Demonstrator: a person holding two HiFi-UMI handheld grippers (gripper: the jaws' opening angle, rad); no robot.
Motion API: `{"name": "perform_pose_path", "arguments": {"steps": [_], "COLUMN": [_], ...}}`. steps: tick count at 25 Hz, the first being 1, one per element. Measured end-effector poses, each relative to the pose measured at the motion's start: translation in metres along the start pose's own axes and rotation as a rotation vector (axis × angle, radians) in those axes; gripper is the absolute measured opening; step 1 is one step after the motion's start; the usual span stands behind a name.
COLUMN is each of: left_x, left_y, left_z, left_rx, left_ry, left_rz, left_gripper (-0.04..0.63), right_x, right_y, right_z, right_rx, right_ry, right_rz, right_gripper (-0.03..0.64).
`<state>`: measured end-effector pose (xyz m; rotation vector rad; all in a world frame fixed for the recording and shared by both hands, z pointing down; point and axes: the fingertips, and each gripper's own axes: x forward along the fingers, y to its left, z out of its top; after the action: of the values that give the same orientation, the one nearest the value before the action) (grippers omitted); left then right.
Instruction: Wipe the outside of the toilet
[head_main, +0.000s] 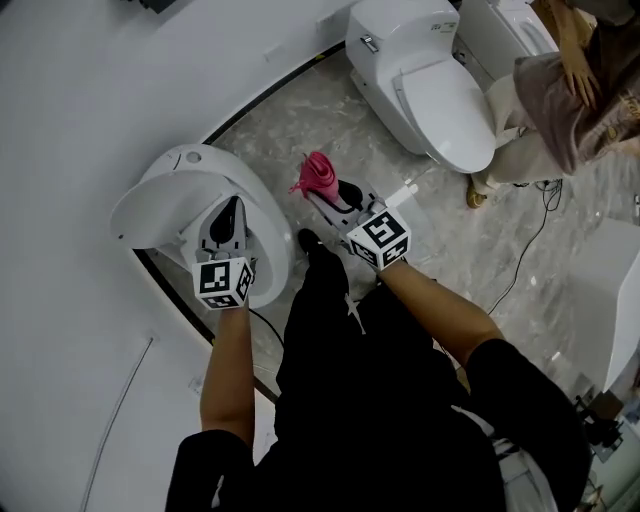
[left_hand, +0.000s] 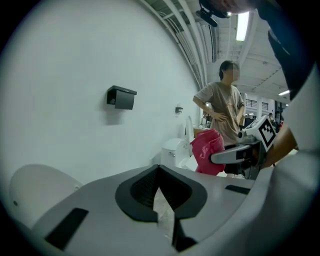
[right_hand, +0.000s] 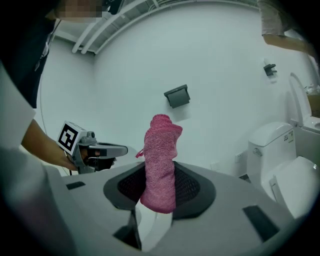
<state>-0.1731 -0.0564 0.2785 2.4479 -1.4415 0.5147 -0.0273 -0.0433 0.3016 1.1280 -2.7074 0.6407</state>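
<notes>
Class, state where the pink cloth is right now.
In the head view, the pink cloth is clamped in the right gripper, held above the marble floor just right of the nearest toilet.

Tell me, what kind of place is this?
Probably a toilet showroom or test hall, not a home bathroom: the near toilet, a second toilet and a third toilet line one curved wall, a paper holder hangs on it, and the ceiling looks like a big hall's.

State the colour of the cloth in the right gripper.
The cloth is pink; right gripper view.
</notes>
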Motion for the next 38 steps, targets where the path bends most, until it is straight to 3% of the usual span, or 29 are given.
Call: {"name": "perform_pose_path", "arguments": {"steps": [11, 22, 30, 35, 38], "left_x": [0.057, 0.105, 0.108, 0.107, 0.107], "left_y": [0.073, 0.116, 0.122, 0.123, 0.122], "left_z": [-0.106, -0.22, -0.248, -0.259, -0.263], "left_rx": [-0.101, -0.204, -0.245, -0.261, -0.26], "left_ry": [0.136, 0.224, 0.23, 0.237, 0.235], "left_rz": [-0.001, 0.152, 0.174, 0.16, 0.152], "left_gripper": [0.011, 0.011, 0.011, 0.011, 0.011], "right_x": [0.161, 0.289, 0.358, 0.365, 0.36], "right_y": [-0.019, -0.047, -0.042, -0.024, -0.01], "right_z": [-0.108, -0.252, -0.274, -0.296, -0.312], "right_rx": [-0.067, -0.183, -0.547, -0.821, -0.913], "right_ry": [0.21, 0.388, 0.45, 0.478, 0.495], "right_rz": [0.038, 0.179, 0.285, 0.406, 0.466], "right_gripper": [0.152, 0.152, 0.152, 0.152, 0.143]}}
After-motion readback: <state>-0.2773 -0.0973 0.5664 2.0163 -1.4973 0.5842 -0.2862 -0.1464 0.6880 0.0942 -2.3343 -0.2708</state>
